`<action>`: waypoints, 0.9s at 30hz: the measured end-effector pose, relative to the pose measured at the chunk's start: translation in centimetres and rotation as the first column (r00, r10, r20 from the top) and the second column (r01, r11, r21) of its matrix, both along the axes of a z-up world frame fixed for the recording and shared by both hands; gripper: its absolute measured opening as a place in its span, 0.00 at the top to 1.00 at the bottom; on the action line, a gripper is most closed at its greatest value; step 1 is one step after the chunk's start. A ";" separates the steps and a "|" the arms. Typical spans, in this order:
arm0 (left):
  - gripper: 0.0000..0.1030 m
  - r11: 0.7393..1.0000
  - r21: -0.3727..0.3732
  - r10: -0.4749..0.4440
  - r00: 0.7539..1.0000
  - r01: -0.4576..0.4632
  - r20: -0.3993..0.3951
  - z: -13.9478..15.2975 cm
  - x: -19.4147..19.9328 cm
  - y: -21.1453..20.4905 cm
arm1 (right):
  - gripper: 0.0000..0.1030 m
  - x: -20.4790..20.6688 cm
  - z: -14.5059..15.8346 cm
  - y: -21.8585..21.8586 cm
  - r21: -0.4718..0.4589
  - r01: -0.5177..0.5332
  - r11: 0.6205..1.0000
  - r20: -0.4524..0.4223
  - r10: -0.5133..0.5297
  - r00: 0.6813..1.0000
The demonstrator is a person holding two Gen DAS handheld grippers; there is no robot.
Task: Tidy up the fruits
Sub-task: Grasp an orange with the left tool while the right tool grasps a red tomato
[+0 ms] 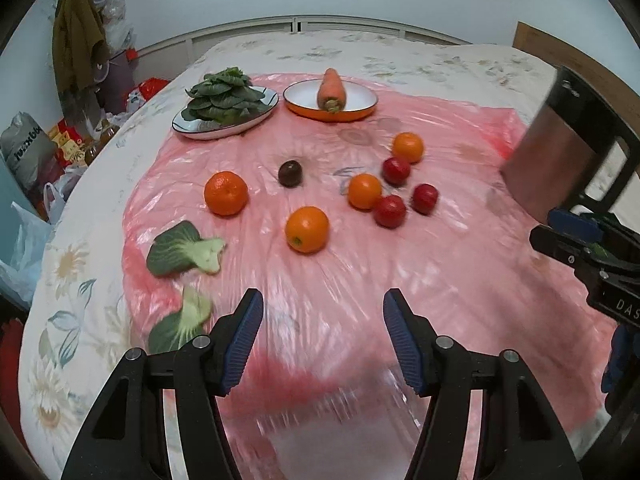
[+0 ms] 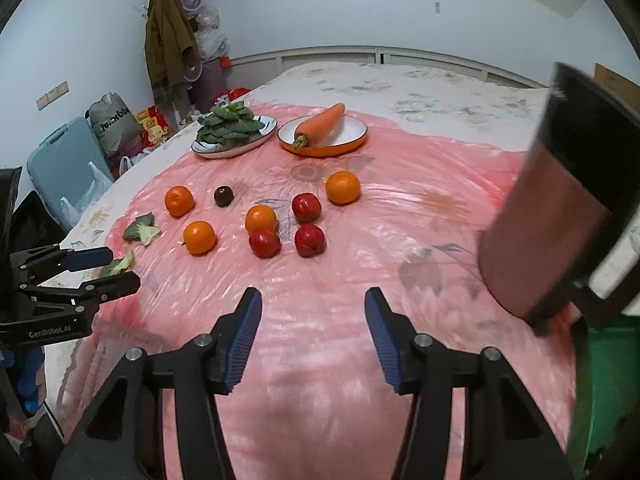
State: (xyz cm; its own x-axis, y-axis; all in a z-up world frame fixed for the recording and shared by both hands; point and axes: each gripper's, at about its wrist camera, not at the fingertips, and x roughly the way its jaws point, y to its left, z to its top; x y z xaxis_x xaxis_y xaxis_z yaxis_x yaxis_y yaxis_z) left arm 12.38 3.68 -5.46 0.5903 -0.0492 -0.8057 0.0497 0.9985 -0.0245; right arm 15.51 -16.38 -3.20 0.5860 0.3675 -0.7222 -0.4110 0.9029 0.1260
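I see my left tongs (image 1: 323, 309) and right tongs (image 2: 313, 307) both spread wide and empty above the pink plastic sheet (image 2: 340, 340); oranges (image 1: 307, 229) and red apples (image 2: 309, 239) lie scattered ahead.

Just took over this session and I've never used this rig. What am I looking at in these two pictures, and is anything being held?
Two hand-held clamps, each carrying its own camera that looks out along its blue-padded fingers. One picture is from the left gripper, the other from the right gripper; each also shows in the other's view. Both are open and hold nothing. On the pink plastic sheet lie four oranges, three red fruits, one dark fruit and two loose green leaves. Farther back are a plate of greens and a carrot in an orange-rimmed dish.
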 end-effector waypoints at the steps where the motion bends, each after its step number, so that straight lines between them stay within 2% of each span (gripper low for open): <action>1: 0.46 1.000 0.000 0.001 1.000 -0.001 -0.001 -0.1 0.5 0.1 | 0.37 0.8 -0.4 0.4 0.001 -0.006 1.000 -0.007 0.006 1.000; 5: 0.46 1.000 0.002 -0.005 1.000 0.005 -0.007 -1.1 3.1 0.3 | 0.45 3.2 -1.4 1.5 -0.005 -0.022 1.000 -0.023 0.022 1.000; 15: 0.49 1.000 0.021 -0.021 0.999 0.022 -0.044 -3.6 7.2 0.5 | 0.50 9.0 -4.6 4.0 -0.040 -0.063 0.997 -0.076 0.060 0.995; 22: 0.57 0.999 0.005 -0.039 0.997 0.040 -0.066 -4.8 8.5 0.7 | 0.52 10.8 -5.9 5.5 -0.060 -0.104 0.993 -0.092 0.098 0.991; 27: 0.59 0.999 -0.003 -0.048 0.995 0.048 -0.084 -5.5 8.9 0.8 | 0.52 11.5 -6.8 6.3 -0.074 -0.119 0.990 -0.113 0.110 0.987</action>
